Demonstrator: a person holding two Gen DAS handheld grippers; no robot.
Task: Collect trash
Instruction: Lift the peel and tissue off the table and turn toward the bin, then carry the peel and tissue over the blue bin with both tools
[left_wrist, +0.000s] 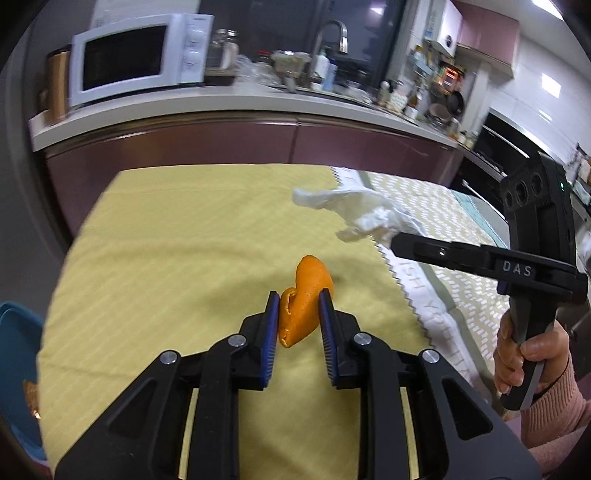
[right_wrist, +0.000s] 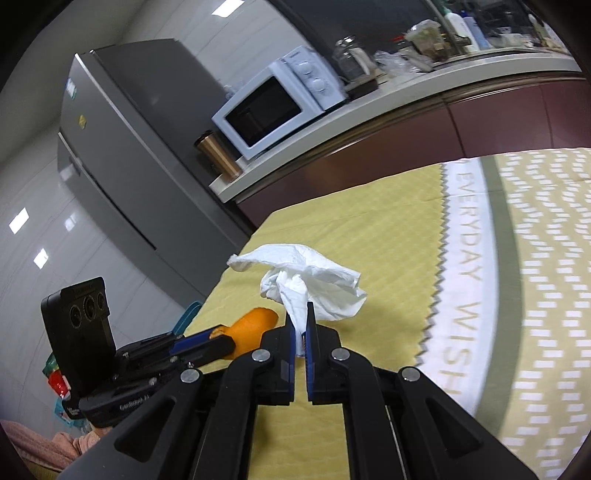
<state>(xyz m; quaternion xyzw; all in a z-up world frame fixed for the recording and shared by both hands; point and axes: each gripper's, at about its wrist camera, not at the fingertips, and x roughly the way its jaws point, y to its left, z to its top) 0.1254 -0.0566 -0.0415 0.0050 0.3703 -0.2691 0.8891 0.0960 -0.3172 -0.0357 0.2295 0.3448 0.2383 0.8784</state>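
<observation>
Two pieces of trash are in hand, one per gripper, both lifted clear of the yellow quilted tablecloth (left_wrist: 166, 240).

1. Left gripper (left_wrist: 298, 314): the blue-padded jaws are clamped narrowly on a curled orange citrus peel (left_wrist: 306, 291). The peel stands between the pads and projects forward past the fingertips.
2. Right gripper (right_wrist: 305, 321): the jaws are almost fully closed, pinching the twisted tail of a crumpled white paper tissue (right_wrist: 306, 280). The loose bulk of the tissue fans out above and beyond the fingertips.
3. Position: the two grippers are near each other over the left part of the table, apart and not touching.

Current step, as judged: pickup is complete and the carry to a disposal point is in hand.

Next move: a blue container (left_wrist: 18, 354) shows at the table's left edge; whether it is the bin cannot be confirmed. Transport calls for steady grip pressure, since the tissue is held by a thin tail only, and release directly over the receptacle opening.
</observation>
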